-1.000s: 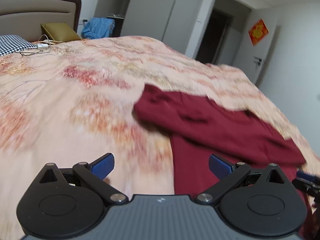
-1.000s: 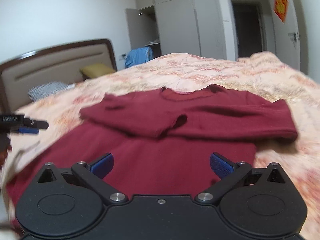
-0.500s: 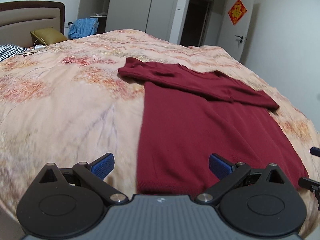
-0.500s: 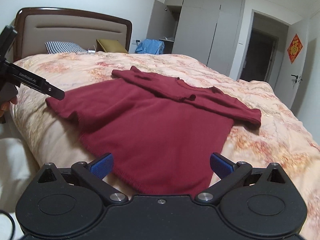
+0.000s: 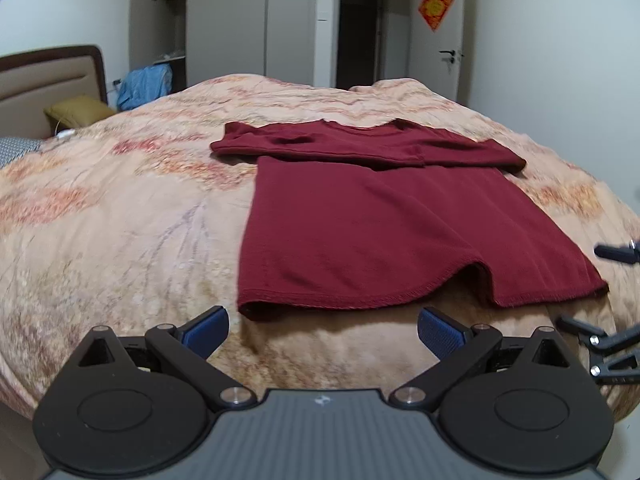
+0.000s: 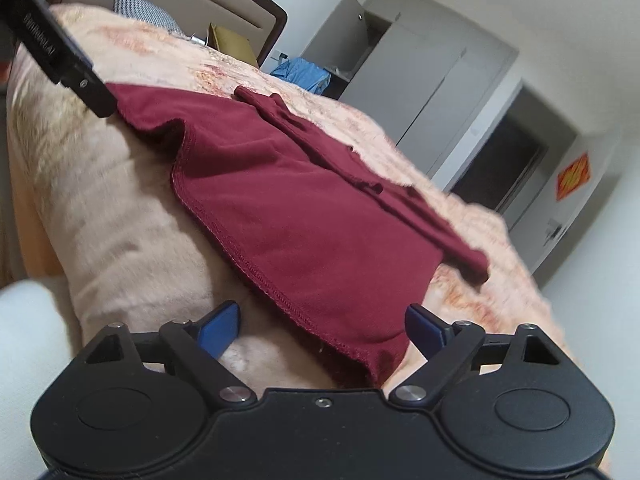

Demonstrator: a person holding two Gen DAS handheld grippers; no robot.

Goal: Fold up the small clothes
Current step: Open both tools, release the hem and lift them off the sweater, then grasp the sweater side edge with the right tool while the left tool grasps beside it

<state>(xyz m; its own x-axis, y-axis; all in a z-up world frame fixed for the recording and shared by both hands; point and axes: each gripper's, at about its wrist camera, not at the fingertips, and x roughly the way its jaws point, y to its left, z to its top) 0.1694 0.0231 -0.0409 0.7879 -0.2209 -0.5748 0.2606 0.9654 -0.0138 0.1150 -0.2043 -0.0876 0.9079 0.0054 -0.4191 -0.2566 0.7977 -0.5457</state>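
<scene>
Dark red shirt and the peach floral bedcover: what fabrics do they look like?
Dark red shirt: looks like matte knit jersey, probably cotton; the stitched hem curls and the cloth drapes softly. Peach floral bedcover: looks plush, fleece-like, with a fuzzy, slightly sheeny nap; fibre cannot be told.

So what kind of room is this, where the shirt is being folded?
A bedroom, most likely in a home: a bed with a padded headboard and pillows, and tall built-in wardrobes by the doorway. The maroon shirt lies on the floral bedspread.
</scene>
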